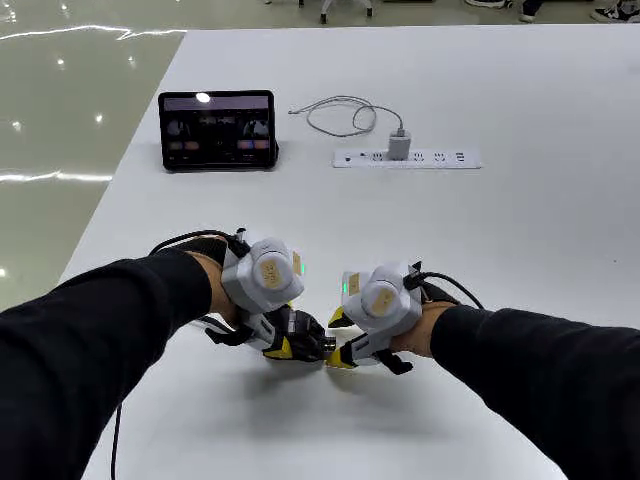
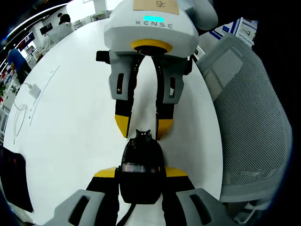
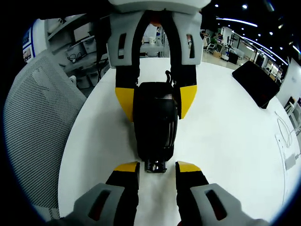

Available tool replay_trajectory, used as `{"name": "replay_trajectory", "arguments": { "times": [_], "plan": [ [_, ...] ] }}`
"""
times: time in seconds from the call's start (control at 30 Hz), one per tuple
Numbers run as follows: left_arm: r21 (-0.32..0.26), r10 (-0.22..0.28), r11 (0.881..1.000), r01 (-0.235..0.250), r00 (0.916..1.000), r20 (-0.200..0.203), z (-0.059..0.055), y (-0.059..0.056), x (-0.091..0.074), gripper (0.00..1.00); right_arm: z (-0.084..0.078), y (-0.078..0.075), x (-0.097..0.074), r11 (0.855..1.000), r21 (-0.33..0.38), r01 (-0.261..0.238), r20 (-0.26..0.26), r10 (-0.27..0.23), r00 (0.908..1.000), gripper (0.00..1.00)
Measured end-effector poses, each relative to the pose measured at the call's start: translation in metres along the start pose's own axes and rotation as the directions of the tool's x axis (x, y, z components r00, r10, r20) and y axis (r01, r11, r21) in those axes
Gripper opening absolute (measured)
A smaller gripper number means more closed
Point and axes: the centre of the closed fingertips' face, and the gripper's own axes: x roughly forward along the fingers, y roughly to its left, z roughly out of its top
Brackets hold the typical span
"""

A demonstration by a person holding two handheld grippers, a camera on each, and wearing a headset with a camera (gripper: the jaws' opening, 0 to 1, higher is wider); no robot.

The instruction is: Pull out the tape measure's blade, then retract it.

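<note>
1. Black tape measure (image 1: 305,337) lies low over the white table (image 1: 480,230), near its front edge, between two grippers that meet nose to nose. Whether it rests on the table I cannot tell.
2. Left gripper (image 2: 141,173) pinches the case: its yellow-tipped jaws press on the two sides, and the case reaches forward past the tips.
3. Right gripper (image 3: 157,170) points at the case's mouth. Its jaws are slightly spread and flank the metal hook (image 3: 155,165) of the blade, with a thin gap on each side.
4. The hook sits right at the case, so the blade is in.
5. Farther back on the table stand a dark tablet (image 1: 217,130) and a power strip (image 1: 407,158) with a white charger (image 1: 399,145) plugged in and a looped cable (image 1: 340,112).
6. A grey mesh chair (image 2: 249,117) stands just beside the table's edge, near the grippers.
</note>
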Motion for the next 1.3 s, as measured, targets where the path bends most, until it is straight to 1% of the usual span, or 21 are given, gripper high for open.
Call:
{"name": "replay_trajectory", "arguments": {
  "times": [0.07,0.2,0.27,0.33,0.5,0.63,0.87,1.13,1.3],
  "plan": [
    [-0.004,0.000,1.000,0.000,1.0000,0.002,0.000,0.000,0.000,0.31,0.000,0.000,0.000,1.000,-0.008,0.001,-0.002,-0.001,1.0000,0.23],
    [-0.012,0.000,1.000,0.000,1.0000,0.006,0.000,0.000,0.000,0.31,0.000,0.001,0.002,1.000,0.001,-0.010,-0.002,0.010,0.9999,0.16],
    [-0.015,-0.001,1.000,0.001,1.0000,0.008,0.000,0.000,0.000,0.31,-0.001,0.001,0.003,1.000,-0.001,-0.013,-0.007,0.013,0.9999,0.14],
    [-0.018,-0.002,1.000,0.002,1.0000,0.008,0.000,0.000,-0.001,0.31,-0.002,0.000,0.004,1.000,0.025,-0.018,-0.005,0.018,0.9998,0.12],
    [-0.017,-0.001,1.000,0.002,1.0000,0.003,0.000,0.000,-0.001,0.31,-0.002,0.001,0.003,0.999,0.030,-0.018,0.010,0.017,0.9998,0.10],
    [-0.018,-0.003,1.000,0.003,1.0000,0.006,0.000,0.001,-0.001,0.31,-0.002,0.001,0.003,1.000,0.015,-0.021,0.009,0.020,0.9997,0.09],
    [-0.020,-0.004,1.000,0.004,1.0000,0.004,0.000,0.000,-0.001,0.31,-0.005,0.001,0.001,0.999,0.023,-0.023,0.011,0.023,0.9997,0.09],
    [-0.027,-0.003,1.000,0.004,0.9999,0.015,0.001,0.000,-0.001,0.31,-0.007,0.001,0.000,1.000,0.022,-0.020,0.006,0.020,0.9998,0.09],
    [-0.034,-0.001,0.999,0.002,0.9997,0.023,0.001,0.000,-0.001,0.31,-0.012,0.001,-0.004,0.999,0.030,-0.016,0.011,0.016,0.9998,0.09]
  ]
}}
